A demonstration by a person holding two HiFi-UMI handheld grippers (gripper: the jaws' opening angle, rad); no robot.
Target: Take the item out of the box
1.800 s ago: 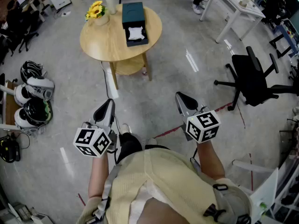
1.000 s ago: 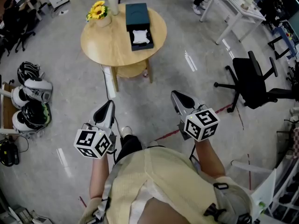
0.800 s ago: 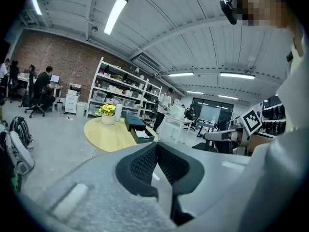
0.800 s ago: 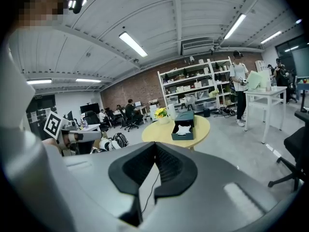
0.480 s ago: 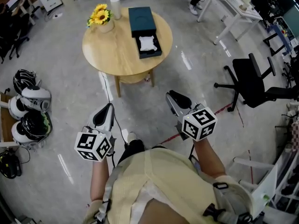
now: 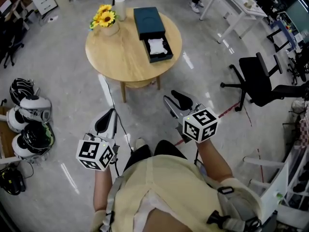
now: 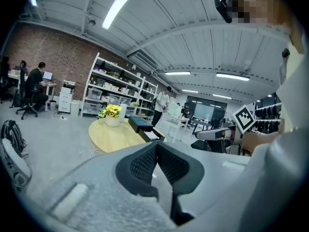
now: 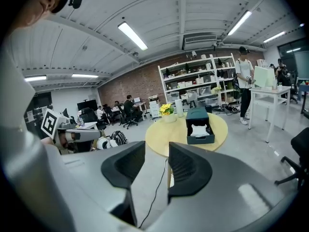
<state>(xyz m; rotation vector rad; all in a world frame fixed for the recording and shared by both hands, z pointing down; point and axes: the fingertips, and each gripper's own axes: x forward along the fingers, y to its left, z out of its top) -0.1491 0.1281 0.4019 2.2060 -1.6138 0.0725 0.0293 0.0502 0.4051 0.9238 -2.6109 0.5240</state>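
Fingers of the left gripper (image 7: 155, 146) are closed tip to tip on nothing, while the right gripper (image 8: 157, 151) is opening its jaws, also empty. Only the head view shows both well short of the round table (image 6: 120, 52). There the white item (image 6: 158, 46) lies in the dark box (image 6: 153, 28), in its open tray.

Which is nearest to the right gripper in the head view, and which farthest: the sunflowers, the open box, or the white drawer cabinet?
From the right gripper, jaws opening with nothing between them:
1. Open box, on the table's near right side.
2. Sunflowers, at the table's far left edge.
3. White drawer cabinet, on the floor beyond the table, far left.
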